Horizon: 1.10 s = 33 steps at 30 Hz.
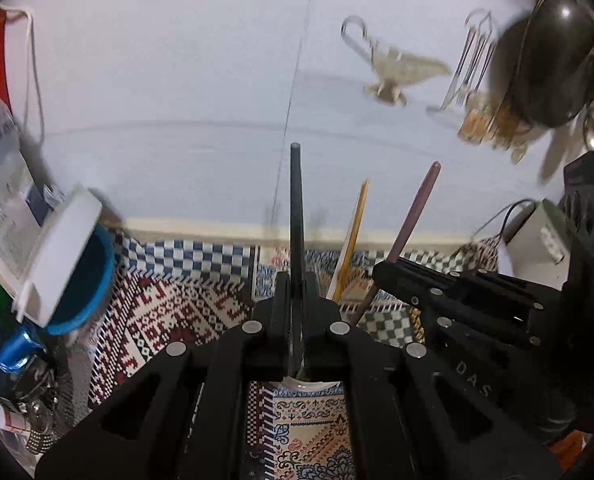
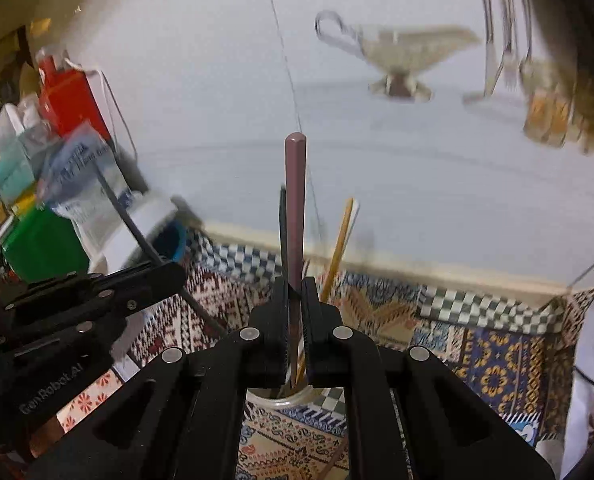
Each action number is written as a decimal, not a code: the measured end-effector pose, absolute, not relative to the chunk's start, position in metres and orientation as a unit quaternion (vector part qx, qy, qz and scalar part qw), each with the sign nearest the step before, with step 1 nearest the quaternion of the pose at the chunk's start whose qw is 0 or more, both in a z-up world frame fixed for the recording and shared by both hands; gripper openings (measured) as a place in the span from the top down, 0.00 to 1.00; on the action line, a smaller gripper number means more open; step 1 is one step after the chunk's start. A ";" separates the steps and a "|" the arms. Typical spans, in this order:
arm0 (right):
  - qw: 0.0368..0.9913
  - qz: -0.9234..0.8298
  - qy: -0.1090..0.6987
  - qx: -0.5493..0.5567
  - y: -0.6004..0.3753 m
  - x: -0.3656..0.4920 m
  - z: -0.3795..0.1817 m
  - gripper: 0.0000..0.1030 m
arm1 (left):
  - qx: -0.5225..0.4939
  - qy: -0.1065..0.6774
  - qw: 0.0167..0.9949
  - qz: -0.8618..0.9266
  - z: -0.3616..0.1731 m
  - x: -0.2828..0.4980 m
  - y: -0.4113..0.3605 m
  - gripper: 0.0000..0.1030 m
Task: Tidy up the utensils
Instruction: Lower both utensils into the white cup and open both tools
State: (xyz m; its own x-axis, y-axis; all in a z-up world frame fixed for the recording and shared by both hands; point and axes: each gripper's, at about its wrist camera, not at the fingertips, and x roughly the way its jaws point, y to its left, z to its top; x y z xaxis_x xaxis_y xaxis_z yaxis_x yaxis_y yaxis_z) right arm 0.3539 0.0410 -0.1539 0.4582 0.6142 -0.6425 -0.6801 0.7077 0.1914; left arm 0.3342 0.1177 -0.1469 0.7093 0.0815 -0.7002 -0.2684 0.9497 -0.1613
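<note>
Gripping a black utensil handle (image 1: 295,216), the left claw (image 1: 295,292) has its jaws pressed against the handle's sides, and the handle stands nearly upright above them. The right claw (image 2: 295,300) is likewise clamped on a mauve utensil handle (image 2: 295,208), which rises straight up between its fingers. Both handles run down into a clear glass jar (image 2: 293,398) whose rim shows just below the right claw; in the left wrist view the same jar rim (image 1: 297,382) peeks out beneath the left claw. A yellow stick-like utensil (image 2: 339,248) leans in the jar to the right of the mauve handle, held by neither claw. The two claws sit close beside each other over the jar, the right one (image 1: 381,270) visible at the right edge of the left view, the mauve handle (image 1: 415,212) slanting up from it. The jar stands on a patterned cloth (image 2: 493,360) covering the table (image 2: 437,276). Behind, against the pale wall, hang blurred forks (image 1: 471,64) beside a metal gravy boat (image 1: 401,68).
</note>
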 end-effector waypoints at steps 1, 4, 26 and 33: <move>0.850 0.380 0.361 -0.050 0.042 0.354 -0.158 0.94 | -0.127 0.374 0.914 0.096 -0.151 0.336 0.119 0.97; 0.843 0.380 0.375 -0.059 0.044 0.355 -0.166 0.94 | -0.127 0.388 0.907 0.101 -0.161 0.343 0.120 0.97; 0.851 0.360 0.375 -0.080 0.017 0.338 -0.151 0.77 | -0.090 0.383 0.914 0.096 -0.135 0.313 0.101 0.79; 0.871 0.342 0.345 -0.078 -0.012 0.314 -0.130 0.69 | -0.077 0.368 0.924 0.077 -0.117 0.290 0.082 0.69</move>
State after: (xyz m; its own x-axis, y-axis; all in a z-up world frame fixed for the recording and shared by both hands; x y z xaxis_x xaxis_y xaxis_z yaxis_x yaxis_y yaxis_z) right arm 0.3138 -0.0122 -0.1302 0.5276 0.5422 -0.6540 -0.6493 0.7538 0.1012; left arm 0.2902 0.0816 -0.1169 0.7180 0.0851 -0.6908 -0.1979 0.9765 -0.0854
